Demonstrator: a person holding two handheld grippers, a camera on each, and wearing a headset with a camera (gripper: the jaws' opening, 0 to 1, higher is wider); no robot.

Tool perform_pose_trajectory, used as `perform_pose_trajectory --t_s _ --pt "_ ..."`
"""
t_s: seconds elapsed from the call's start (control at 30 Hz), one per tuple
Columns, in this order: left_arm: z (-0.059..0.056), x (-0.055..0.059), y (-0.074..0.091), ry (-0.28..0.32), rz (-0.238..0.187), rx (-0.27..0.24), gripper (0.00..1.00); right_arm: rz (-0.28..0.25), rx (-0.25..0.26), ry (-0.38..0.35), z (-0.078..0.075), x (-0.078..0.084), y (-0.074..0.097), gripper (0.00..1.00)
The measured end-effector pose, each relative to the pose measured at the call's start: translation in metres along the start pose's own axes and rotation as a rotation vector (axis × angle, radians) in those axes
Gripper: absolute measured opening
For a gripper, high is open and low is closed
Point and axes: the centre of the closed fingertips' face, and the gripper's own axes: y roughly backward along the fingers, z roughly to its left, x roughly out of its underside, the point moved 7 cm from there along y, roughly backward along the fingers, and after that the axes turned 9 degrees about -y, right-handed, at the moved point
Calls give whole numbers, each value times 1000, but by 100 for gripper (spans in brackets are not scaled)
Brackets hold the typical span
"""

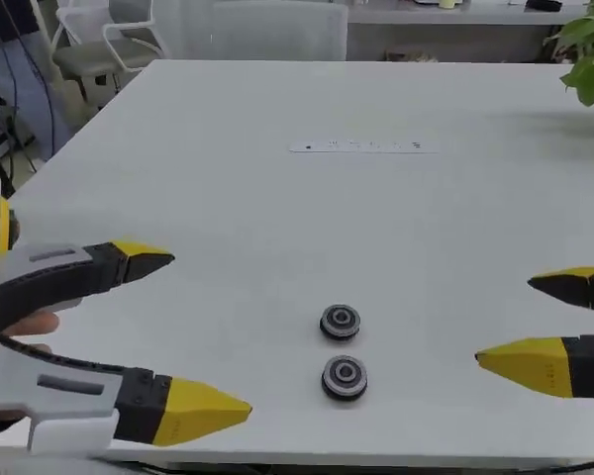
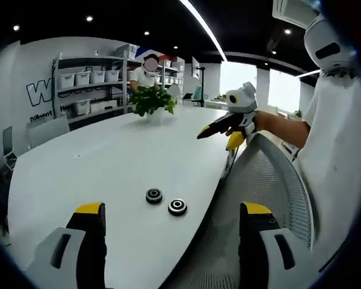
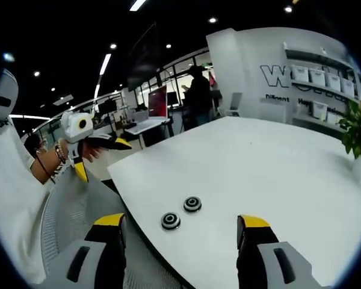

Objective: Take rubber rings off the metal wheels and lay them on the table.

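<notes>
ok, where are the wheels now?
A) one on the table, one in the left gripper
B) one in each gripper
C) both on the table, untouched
C: the far wheel and near wheel lie on the table, between the left gripper and right gripper, both open, touching neither.

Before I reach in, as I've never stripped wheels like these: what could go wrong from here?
1. The near wheel and the far wheel lie by the near edge of the table; a nudge could push one off.
2. They lie close together, so the open jaws of the left gripper or the right gripper might bump the neighbour.
3. Both lie loose and flat; a one-sided pull may just drag a wheel along.
</notes>
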Motion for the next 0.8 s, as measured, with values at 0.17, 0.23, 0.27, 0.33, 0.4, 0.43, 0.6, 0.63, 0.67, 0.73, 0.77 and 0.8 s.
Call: perform_pose_trajectory --t_s 0.17,0.23,0.27,0.33,0.4,0.43,0.6,0.63,0.67,0.73,0.77,0.8 --pt "1 -11 -3 -65 -7 0 88 -3 -11 29 -1 -6 -9 71" --pt "1 -15 -4 -80 -24 -1 87 -1 -13 48 0 -8 -13 70" --pt "1 -17 -4 -86 -33 0 86 0 -17 54 0 -9 -14 69" --pt "1 -20 -6 -104 -42 10 84 4 -33 73 2 -10 -17 66" --pt "3 -22 -8 -122 -38 18 83 8 -36 105 3 -13 -22 63" --pt "4 -23 -9 -129 -35 19 83 14 -35 122 4 -14 -24 61" --pt "12 -31 -18 -165 -33 31 78 23 -64 172 8 -21 -37 57" --pt "14 -33 -21 -179 -33 37 76 25 -72 189 8 -23 -42 54" --pt "16 -36 -26 -195 -34 43 73 29 -70 193 7 -24 -46 52" --pt "19 -42 -34 -206 -51 57 71 48 -81 210 7 -26 -56 49" --pt "19 -44 -37 -207 -57 63 70 55 -88 217 7 -27 -59 48" --pt "20 -46 -41 -207 -63 69 70 65 -96 226 9 -28 -64 48"
